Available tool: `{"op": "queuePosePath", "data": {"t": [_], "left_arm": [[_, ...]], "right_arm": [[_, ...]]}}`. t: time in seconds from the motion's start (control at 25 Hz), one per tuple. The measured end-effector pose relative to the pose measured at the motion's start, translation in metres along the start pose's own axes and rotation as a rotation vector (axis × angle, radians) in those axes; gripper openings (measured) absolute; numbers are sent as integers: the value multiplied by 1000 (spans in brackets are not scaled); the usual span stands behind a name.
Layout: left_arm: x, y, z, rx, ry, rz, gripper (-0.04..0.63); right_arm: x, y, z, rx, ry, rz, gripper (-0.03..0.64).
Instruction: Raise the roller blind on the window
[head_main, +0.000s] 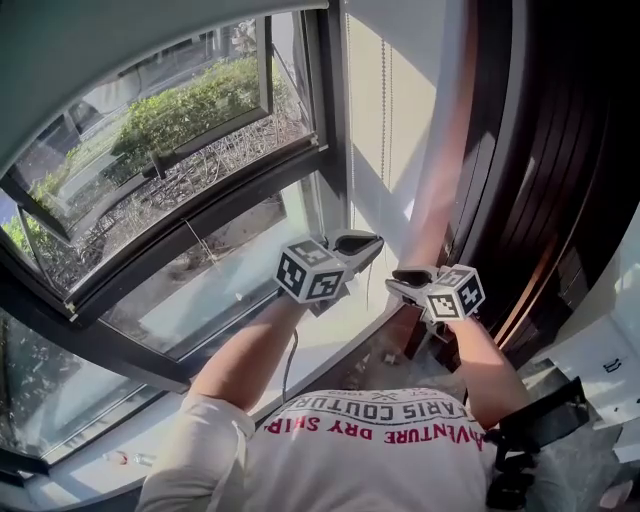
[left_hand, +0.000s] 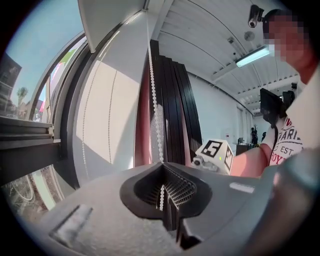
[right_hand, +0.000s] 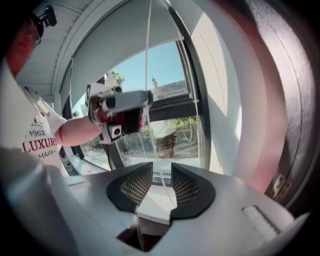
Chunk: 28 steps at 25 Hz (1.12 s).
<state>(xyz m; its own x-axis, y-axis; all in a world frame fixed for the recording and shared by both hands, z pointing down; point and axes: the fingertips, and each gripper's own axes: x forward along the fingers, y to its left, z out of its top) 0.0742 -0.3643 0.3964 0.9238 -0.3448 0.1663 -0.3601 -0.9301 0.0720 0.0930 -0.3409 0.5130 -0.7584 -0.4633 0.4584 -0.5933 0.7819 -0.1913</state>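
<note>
"Pinching hard, that left gripper: both pads are pressed together on the bead chain. The chain climbs straight up out of the jaws, with the dark panels behind it."

"And the right gripper? Same grip?"

"No, its jaws are spread wide. A thin strand of the chain drops through the gap between the ribbed pads, but neither pad presses on it. Nothing is clamped on that side."

"So one hand has the chain and the other is loose around it. Where do they sit?"

"Side by side at the right edge of the window, close to the white wall beside the frame. On the head view the left one is a touch higher, and the right one is just beside it and lower. Both point up and away from the person."

"And the roller blind?"

"It hangs over the upper part of the glass only. Below its bottom edge the panes are uncovered, with blue sky, trees and a hedge showing through. One sash stands tilted open."

"And the chain above the hands?"

"It rises in a thin pale line along the frame and out of the top of the head view."
</note>
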Motion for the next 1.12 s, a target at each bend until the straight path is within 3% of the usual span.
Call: {"op": "queuePosePath", "data": {"t": [0.2,0.36,0.52,0.72,1.12], "left_arm": [[-6,-8,-1,4,-3,0,2],[-6,-17,1,8,3,-10,2],[-6,-23,3,12,3,-20,2],[-4,-31,4,21,3,-33,2],[1,-31,4,21,13,-38,2]], "right_arm": [[-59,-3,104,-50,-213,-17,106],[-103,22,204,-84,-399,56,101],[-126,46,275,-129,-504,89,95],[-122,60,305,-173,-526,98,95],[-109,48,315,-197,-516,71,36]]}}
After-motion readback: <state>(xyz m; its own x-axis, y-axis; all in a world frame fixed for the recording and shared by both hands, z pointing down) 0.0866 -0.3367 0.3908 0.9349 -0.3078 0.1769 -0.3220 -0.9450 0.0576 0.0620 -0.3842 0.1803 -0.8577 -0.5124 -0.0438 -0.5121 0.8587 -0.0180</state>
